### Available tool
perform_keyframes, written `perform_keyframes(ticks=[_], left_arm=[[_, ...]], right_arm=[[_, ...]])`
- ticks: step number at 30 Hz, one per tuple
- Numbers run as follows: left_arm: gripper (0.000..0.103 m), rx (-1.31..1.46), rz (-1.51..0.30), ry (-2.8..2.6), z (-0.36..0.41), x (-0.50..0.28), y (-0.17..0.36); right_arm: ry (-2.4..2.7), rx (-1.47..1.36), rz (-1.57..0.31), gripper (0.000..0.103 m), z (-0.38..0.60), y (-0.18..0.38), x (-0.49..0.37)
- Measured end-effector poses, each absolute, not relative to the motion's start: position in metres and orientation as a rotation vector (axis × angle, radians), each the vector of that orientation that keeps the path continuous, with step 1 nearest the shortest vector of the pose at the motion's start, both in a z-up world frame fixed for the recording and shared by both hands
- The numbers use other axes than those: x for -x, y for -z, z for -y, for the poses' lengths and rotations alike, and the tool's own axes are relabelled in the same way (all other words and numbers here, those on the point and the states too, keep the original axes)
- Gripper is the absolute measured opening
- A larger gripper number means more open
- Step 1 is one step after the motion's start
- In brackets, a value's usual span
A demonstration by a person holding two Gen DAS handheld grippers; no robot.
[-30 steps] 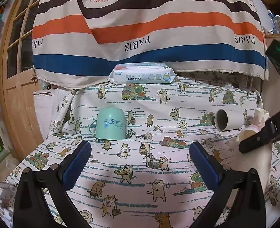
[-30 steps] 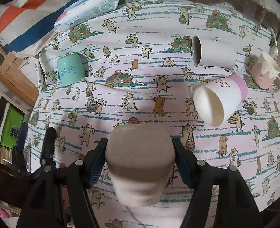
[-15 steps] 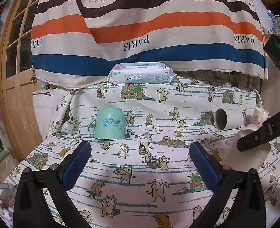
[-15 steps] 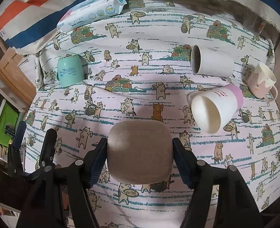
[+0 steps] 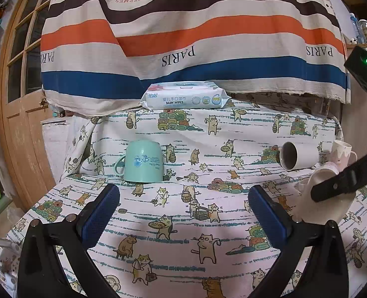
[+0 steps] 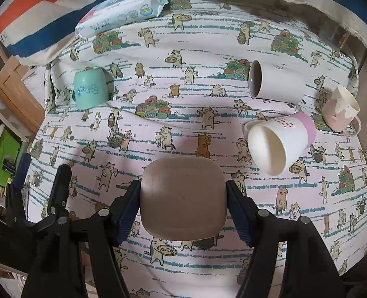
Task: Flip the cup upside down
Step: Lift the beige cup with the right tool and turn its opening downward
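The right tool (image 6: 183,198) squeezes the brown square-bottomed cup (image 6: 183,196) from both sides, bottom facing the camera, so it can land upside down on the cat-print table (image 6: 208,37). The left tool (image 5: 183,213) waits open, holding nothing.

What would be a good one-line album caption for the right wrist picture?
Right gripper clamps a beige cup, its base toward the camera, above the cat-print cloth and four other cups.

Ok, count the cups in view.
5: beige cup held in the right gripper; teal cup far left; white mug, pink-banded cup, pink-white mug at right.
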State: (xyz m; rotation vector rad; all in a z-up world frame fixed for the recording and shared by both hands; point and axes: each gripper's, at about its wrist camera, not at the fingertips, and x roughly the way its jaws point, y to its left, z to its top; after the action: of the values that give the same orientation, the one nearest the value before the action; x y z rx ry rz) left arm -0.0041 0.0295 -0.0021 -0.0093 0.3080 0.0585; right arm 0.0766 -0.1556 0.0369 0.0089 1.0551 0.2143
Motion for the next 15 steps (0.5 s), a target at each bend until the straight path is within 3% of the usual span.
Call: perform_keyframes(ticks=[9, 11, 13, 15], left_arm=[[0.103, 0.009, -0.308, -0.057, -0.029, 0.004, 0.002], [0.103, 0.009, -0.308, -0.056, -0.029, 0.004, 0.002], [0.103, 0.009, -0.308, -0.057, -0.029, 0.004, 0.002], [0.103, 0.009, -0.308, -0.057, -0.029, 0.004, 0.002]], right_arm=[[-0.237, 0.019, -1.049, 0.069, 0.152, -0.041, -0.074], [-0.236, 0.030, -1.043, 0.072, 0.153, -0.044, -0.073], [-0.242, 0.045, -1.031, 0.081, 0.152, -0.049, -0.071], [-0.231, 0.063, -1.006, 0.082, 0.153, -0.054, -0.068]])
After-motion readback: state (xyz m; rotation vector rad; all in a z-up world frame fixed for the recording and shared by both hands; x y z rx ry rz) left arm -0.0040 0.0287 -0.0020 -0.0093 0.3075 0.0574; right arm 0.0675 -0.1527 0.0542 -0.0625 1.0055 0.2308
